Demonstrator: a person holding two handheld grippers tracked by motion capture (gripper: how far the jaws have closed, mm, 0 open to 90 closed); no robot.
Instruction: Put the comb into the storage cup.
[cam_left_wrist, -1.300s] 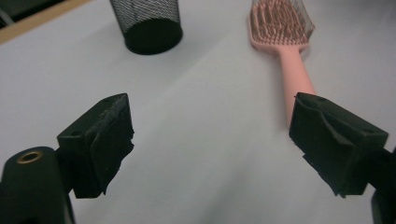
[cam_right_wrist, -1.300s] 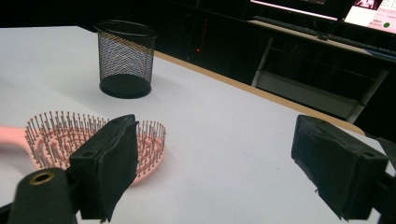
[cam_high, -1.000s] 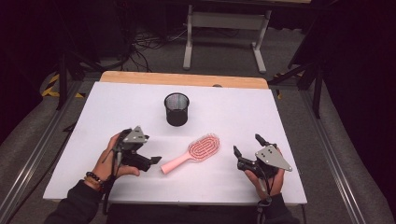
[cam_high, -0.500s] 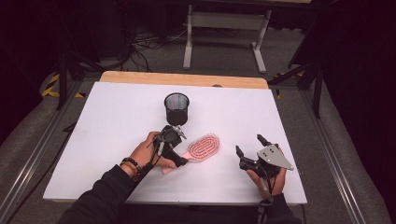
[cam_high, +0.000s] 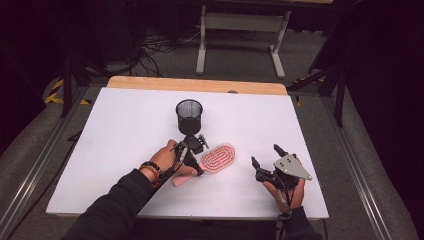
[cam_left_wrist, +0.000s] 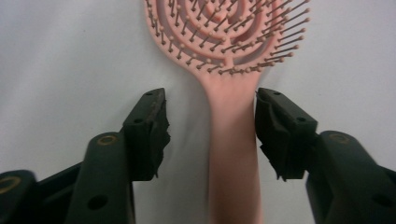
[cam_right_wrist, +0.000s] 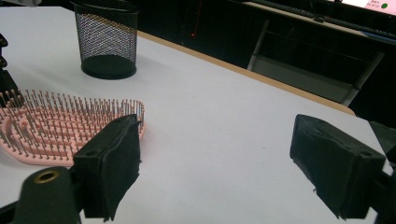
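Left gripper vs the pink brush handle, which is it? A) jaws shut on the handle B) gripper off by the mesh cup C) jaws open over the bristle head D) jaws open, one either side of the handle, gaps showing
D: in the left gripper view the left gripper has the hairbrush handle between open jaws, white table showing on both sides.

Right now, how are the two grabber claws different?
The left gripper has its open jaws either side of the pink hairbrush handle; the right gripper has nothing between its jaws. The left sits near the black mesh cup; the right rests farther off. Both are open.
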